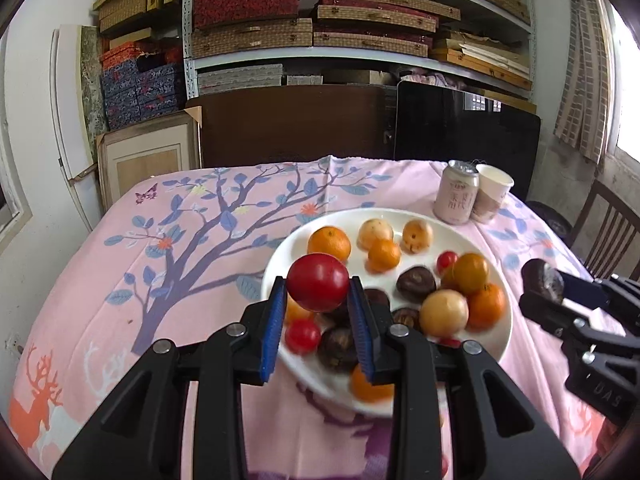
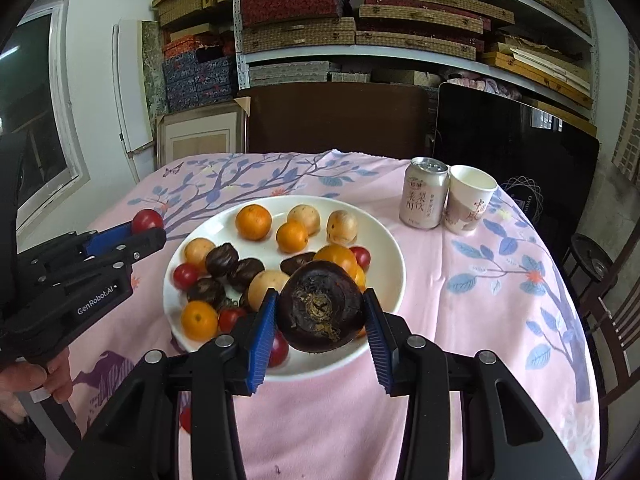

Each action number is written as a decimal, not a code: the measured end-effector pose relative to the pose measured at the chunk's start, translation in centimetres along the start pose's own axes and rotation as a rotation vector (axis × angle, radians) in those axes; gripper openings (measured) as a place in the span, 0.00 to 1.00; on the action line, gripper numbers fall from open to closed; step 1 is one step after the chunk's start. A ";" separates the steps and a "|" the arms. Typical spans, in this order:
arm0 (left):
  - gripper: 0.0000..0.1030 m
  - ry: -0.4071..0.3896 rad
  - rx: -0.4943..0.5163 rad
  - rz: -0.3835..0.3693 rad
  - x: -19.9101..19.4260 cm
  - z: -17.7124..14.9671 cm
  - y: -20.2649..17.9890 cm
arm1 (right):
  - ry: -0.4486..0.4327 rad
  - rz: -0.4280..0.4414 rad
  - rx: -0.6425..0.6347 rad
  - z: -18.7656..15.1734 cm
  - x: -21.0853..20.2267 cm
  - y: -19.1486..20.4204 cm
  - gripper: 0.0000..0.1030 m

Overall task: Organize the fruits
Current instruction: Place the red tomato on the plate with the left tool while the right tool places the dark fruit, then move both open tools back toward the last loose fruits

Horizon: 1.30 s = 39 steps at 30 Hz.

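The left hand-held gripper has its blue pads closed on a red tomato, held clear above the near-left rim of the white plate; the tomato is round, with no long axis to speak of. The right hand-held gripper clamps a dark water chestnut between its pads, raised over the plate's near edge, its flat scarred end turned toward the camera. Just beyond both sets of fingers the plate carries tangerines, pale round fruits, cherry tomatoes and more water chestnuts, packed close, some touching. Left of the left hand-held gripper the bench, covered by a pink tree-print cloth, lies open to its left edge. Right of the right hand-held gripper there is bare cloth out to the rounded edge. Far right of the plate stand a drink can and a paper cup, side by side and upright. Past the far edge, a dark board and loaded shelves.
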<state>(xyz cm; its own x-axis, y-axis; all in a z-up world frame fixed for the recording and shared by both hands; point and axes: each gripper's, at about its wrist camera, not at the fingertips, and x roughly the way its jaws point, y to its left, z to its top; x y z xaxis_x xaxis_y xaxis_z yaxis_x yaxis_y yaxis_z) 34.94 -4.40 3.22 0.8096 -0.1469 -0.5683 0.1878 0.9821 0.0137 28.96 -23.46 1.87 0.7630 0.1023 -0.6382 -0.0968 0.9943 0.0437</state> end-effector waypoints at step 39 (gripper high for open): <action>0.95 -0.115 0.056 0.058 5.9 3.0 -0.3 | -0.099 -0.036 -0.118 3.3 5.4 0.0 0.96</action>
<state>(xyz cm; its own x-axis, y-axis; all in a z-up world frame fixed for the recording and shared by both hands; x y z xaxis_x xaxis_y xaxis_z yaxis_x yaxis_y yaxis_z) 41.35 -5.96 2.30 0.8780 -0.1054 -0.4669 0.1666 0.9818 0.0916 35.18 -22.77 1.02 0.8261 0.0753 -0.5584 -0.1385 0.9878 -0.0717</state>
